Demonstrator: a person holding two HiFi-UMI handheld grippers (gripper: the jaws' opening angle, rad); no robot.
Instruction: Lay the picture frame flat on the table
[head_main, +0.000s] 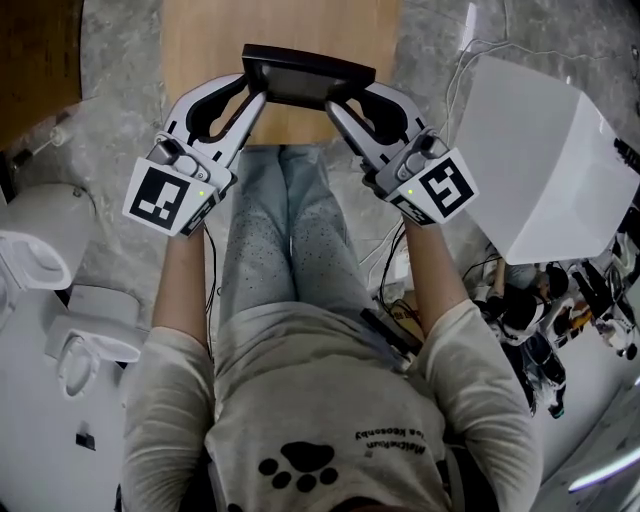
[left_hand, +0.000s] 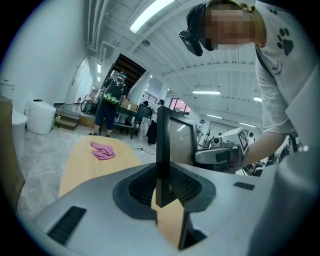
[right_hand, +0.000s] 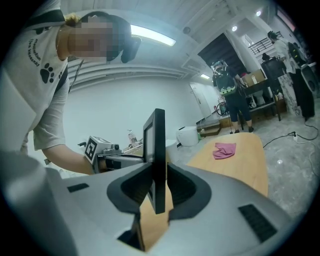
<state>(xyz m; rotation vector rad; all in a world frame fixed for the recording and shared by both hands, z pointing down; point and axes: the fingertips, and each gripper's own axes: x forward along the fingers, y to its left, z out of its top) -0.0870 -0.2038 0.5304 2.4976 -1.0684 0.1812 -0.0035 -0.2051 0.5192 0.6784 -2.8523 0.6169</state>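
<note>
A black picture frame (head_main: 308, 75) stands upright on edge over the near end of the wooden table (head_main: 280, 30), held from both sides. My left gripper (head_main: 255, 97) is shut on its left edge and my right gripper (head_main: 337, 107) is shut on its right edge. In the left gripper view the frame's edge (left_hand: 162, 145) runs up between the jaws of the left gripper (left_hand: 162, 189), with the right gripper (left_hand: 220, 154) beyond it. The right gripper view shows the frame (right_hand: 158, 155) clamped in the right gripper (right_hand: 159, 194), the left gripper (right_hand: 106, 155) behind it.
A pink cloth (left_hand: 103, 150) lies further along the table (left_hand: 82, 167). A large white panel (head_main: 535, 165) stands to the right with cables and gear beside it. White fixtures (head_main: 40, 250) sit on the floor at left. A person with a backpack (left_hand: 112, 102) stands far off.
</note>
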